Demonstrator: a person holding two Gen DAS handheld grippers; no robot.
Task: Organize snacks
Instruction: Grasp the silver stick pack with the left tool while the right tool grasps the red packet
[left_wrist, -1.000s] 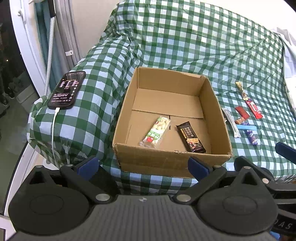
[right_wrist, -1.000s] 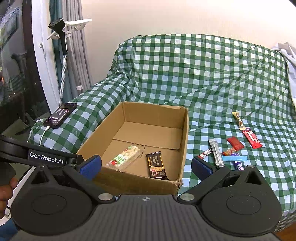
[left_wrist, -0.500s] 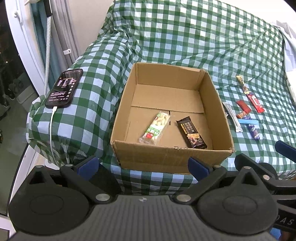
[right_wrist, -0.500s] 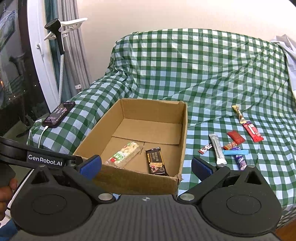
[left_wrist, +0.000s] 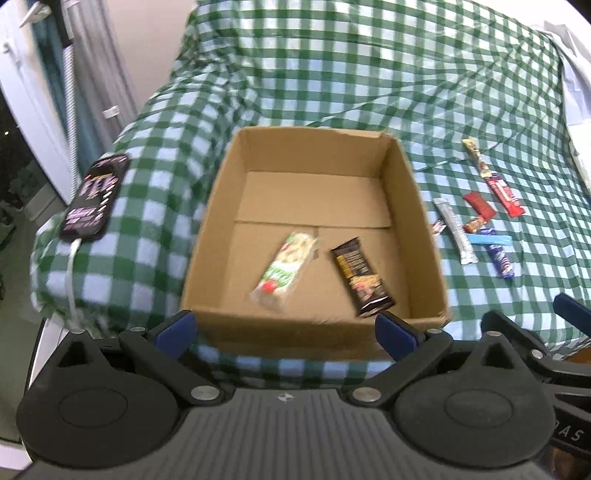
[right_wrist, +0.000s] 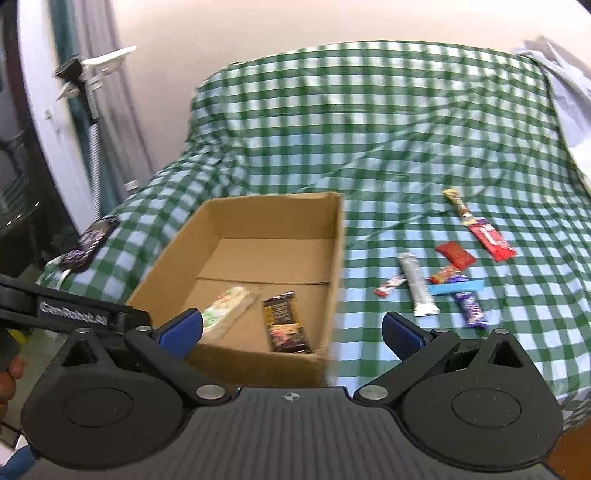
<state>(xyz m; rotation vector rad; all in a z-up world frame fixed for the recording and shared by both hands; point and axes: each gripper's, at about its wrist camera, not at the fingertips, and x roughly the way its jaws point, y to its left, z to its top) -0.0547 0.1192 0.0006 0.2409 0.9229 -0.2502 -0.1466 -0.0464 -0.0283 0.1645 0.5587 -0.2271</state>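
Note:
An open cardboard box (left_wrist: 421, 206) (right_wrist: 334, 258) sits on the green checked cover. In it lie a white-green snack bar (left_wrist: 284, 271) (right_wrist: 227, 308) and a dark chocolate bar (left_wrist: 362, 278) (right_wrist: 284, 323). Several loose snack bars lie right of the box, among them a silver one (left_wrist: 456, 230) (right_wrist: 417, 284), a light blue one (right_wrist: 456, 287), a purple one (right_wrist: 469, 310) and a red one (left_wrist: 504, 192) (right_wrist: 493, 240). My left gripper (left_wrist: 284, 330) is open and empty in front of the box. My right gripper (right_wrist: 291, 334) is open and empty, near the box's front right corner.
A black phone (left_wrist: 94, 197) (right_wrist: 88, 243) on a white cable lies on the cover's left arm. A window frame and curtain stand at the far left. A pale cloth (right_wrist: 561, 74) lies at the right edge.
Both grippers have moved closer to the box and a little rightward; the views are motion-blurred. The snacks and box have not moved.

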